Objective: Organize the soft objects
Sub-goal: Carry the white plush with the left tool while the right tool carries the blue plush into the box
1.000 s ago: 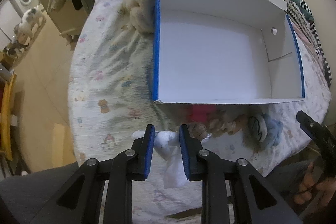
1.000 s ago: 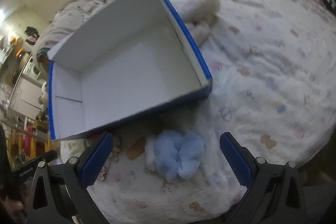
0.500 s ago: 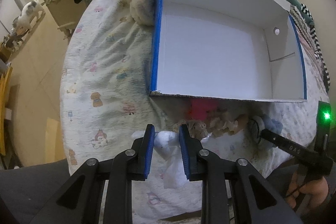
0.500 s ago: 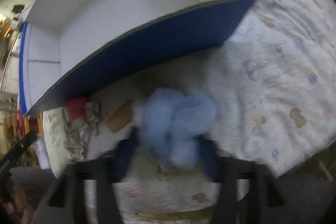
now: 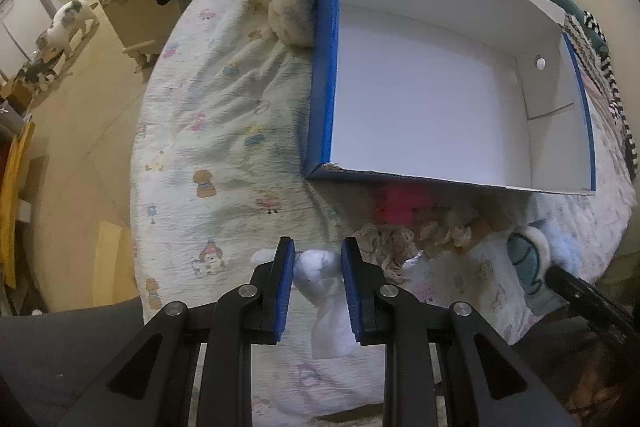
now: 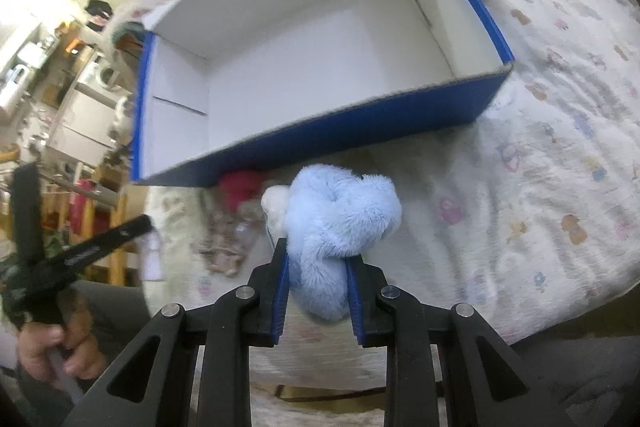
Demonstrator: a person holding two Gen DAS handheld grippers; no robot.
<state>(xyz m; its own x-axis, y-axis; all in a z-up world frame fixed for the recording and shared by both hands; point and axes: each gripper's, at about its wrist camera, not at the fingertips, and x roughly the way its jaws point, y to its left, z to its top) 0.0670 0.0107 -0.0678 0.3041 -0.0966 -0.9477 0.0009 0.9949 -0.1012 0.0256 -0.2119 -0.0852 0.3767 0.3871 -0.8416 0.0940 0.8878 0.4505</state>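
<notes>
Soft toys are sitting in both my claws, just short of the box.
My right gripper (image 6: 317,259) is closing on the blue plush (image 6: 340,223); my left gripper (image 5: 318,259) is pinching a white cloth toy (image 5: 320,267). The blue-walled box (image 6: 360,131) is standing just beyond, red plush (image 6: 240,187) against it. No readable writing.

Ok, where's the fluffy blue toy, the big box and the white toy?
fluffy blue toy (image 6: 344,211), right wrist view, its furry middle.
box (image 5: 326,67), left wrist view, its blue left wall.
white toy (image 5: 316,267), left wrist view, its top.
</notes>
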